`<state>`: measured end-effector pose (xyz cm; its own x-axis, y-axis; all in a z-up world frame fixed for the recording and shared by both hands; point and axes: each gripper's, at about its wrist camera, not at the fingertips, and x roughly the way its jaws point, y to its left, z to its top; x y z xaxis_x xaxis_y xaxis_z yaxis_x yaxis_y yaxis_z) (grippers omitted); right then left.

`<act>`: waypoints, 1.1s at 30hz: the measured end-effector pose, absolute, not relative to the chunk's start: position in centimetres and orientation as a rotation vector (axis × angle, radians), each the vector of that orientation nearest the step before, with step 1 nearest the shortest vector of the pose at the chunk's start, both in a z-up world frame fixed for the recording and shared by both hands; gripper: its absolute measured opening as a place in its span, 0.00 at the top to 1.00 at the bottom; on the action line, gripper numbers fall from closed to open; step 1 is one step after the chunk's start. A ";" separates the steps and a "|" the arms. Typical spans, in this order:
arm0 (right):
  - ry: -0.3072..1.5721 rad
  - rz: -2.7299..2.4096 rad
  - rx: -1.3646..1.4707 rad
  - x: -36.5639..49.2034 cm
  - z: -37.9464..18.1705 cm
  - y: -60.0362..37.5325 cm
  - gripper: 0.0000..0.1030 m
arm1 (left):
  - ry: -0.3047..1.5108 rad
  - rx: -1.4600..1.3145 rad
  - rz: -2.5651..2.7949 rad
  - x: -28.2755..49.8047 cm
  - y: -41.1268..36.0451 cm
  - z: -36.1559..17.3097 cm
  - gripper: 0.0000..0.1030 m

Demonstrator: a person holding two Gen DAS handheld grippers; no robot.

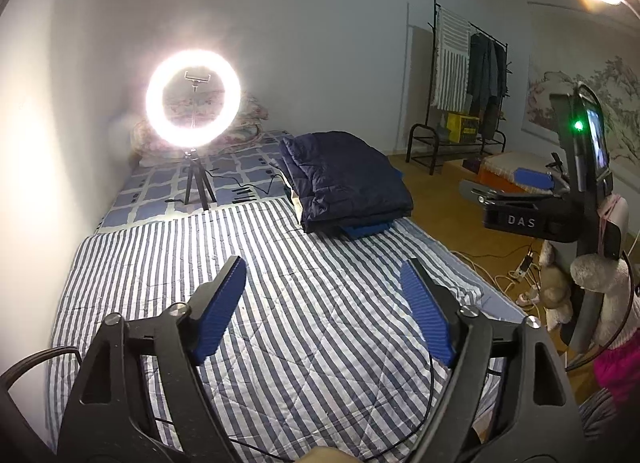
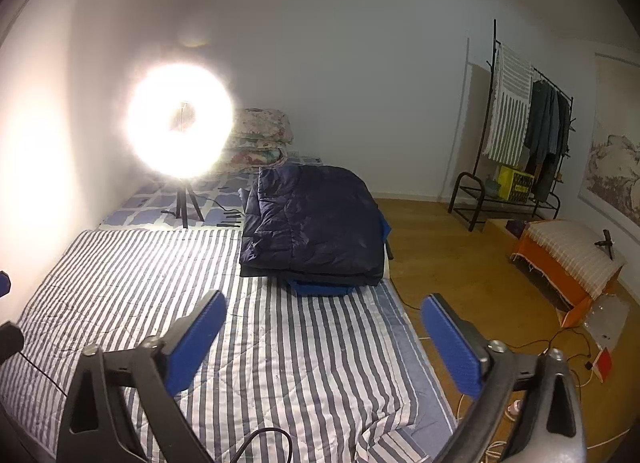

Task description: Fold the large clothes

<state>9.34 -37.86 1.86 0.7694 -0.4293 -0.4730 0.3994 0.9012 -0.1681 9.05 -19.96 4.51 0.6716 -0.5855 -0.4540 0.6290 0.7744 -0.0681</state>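
I have both grippers raised over the bed (image 1: 280,303), each with fingers spread wide and nothing between them. The left gripper (image 1: 324,283) looks down the striped quilt (image 1: 168,263); the right gripper (image 2: 324,323) sits nearer the bed's floor-side edge. Ahead of the fingers in both views lies the folded navy padded coat (image 2: 316,223), stacked on a blue garment (image 2: 320,287) whose edge pokes out beneath. I judge the stack sits beyond the fingers to keep the quilt free as folding space. The ring light (image 1: 193,99) stands beyond the left fingers. Only the left view shows the other gripper itself, off to the right; only the right view shows the orange bench (image 2: 568,259) fully.
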 end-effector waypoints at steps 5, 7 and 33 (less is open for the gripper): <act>0.523 -0.454 -0.081 9.5 1.8 -37.5 0.00 | 0.454 0.103 -0.685 8.3 -19.8 4.7 0.01; 0.524 -0.452 -0.079 9.5 1.7 -37.4 0.00 | 0.448 0.113 -0.671 8.1 -20.0 4.8 0.00; 0.523 -0.439 -0.083 9.6 1.0 -36.8 0.00 | 0.459 0.186 -0.616 7.2 -21.0 4.3 0.00</act>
